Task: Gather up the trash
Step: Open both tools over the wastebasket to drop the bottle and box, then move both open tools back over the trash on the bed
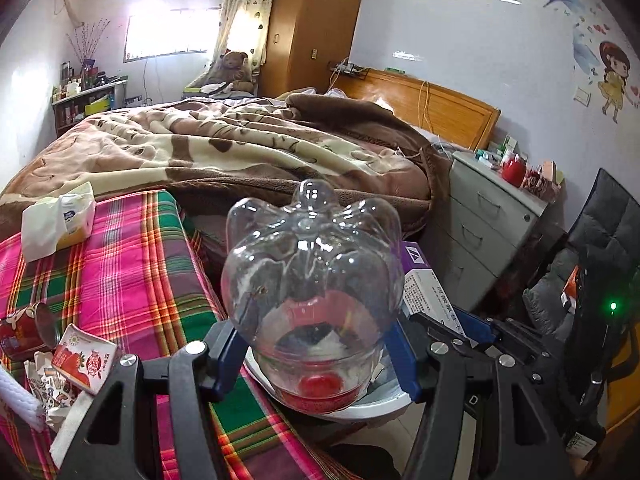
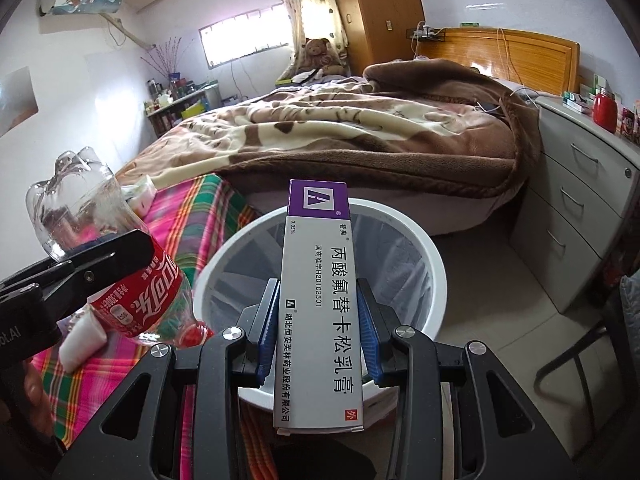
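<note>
My left gripper (image 1: 316,344) is shut on an empty clear plastic cola bottle (image 1: 312,264) with a red label and cap, held base forward with its cap end over the rim of a white waste bin (image 1: 376,404). In the right wrist view the bottle (image 2: 120,264) is at the left. My right gripper (image 2: 318,336) is shut on a grey and purple medicine box (image 2: 316,304), held above the open white bin (image 2: 436,280), which has a clear liner. The box also shows behind the bottle in the left wrist view (image 1: 424,288).
A plaid cloth (image 1: 132,264) carries a tissue pack (image 1: 60,220), a red can (image 1: 28,332), a strawberry carton (image 1: 82,364) and scraps. Behind is a bed with a brown blanket (image 1: 248,140). A grey drawer unit (image 2: 580,200) stands right of the bin. A dark chair (image 1: 592,248) is at far right.
</note>
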### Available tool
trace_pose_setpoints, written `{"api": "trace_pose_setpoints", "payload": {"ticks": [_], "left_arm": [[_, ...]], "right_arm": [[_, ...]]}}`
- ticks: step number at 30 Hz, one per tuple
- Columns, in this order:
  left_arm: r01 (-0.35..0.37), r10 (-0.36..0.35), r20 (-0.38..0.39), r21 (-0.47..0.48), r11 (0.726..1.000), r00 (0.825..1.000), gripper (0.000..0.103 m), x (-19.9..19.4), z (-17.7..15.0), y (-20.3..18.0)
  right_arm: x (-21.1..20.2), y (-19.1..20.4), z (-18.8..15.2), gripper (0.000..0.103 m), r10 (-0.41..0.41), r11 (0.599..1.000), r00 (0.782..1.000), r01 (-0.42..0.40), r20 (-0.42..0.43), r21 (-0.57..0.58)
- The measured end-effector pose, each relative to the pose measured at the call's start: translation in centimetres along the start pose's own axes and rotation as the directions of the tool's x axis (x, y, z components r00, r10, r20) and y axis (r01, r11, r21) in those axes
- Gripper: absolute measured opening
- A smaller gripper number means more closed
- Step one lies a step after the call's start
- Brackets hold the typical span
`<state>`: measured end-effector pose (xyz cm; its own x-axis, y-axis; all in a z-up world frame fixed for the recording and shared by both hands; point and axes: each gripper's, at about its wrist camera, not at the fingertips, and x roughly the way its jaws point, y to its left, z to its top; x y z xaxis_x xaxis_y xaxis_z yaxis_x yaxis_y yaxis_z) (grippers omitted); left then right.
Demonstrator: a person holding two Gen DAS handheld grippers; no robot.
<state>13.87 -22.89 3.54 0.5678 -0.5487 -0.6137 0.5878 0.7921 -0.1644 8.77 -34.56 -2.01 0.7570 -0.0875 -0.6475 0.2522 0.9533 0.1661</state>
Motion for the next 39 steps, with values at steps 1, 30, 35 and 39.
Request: {"api": "trace_pose_setpoints", "payload": {"ticks": [1,30,35,39], "left_arm": [[-0.005,0.005,-0.010,0.003,1.000,1.000,0.065,0.3,0.0,-0.1],[-0.010,0.011,0.020,-0.033,0.999,1.000,0.082,-2.3,-0.2,2.9],[-0.054,0.055,0.037,-0.038,0.998,0.998,0.082,-3.6,-0.6,4.3],[-0.071,0.074,0.046,-0.064,0.995,0.996,0.082,-4.8,-1.2,5.9]], "right_arm": [[0.0,-0.1,-0.1,0.037,-0.002,1.000,1.000,0.002,-0.005,-0.001],[-0.4,0.6,0.6,0.058,-0.044,0.999,0.999,0.044,0.011,0.015],[-1.0,2.4,0.5,0.058,-0.016,1.000,0.999,0.016,0.033,-0.004],[-1.4,3.8,0.3,0.058,0.016,1.000,0.999,-0.015,0.041,-0.018]]}}
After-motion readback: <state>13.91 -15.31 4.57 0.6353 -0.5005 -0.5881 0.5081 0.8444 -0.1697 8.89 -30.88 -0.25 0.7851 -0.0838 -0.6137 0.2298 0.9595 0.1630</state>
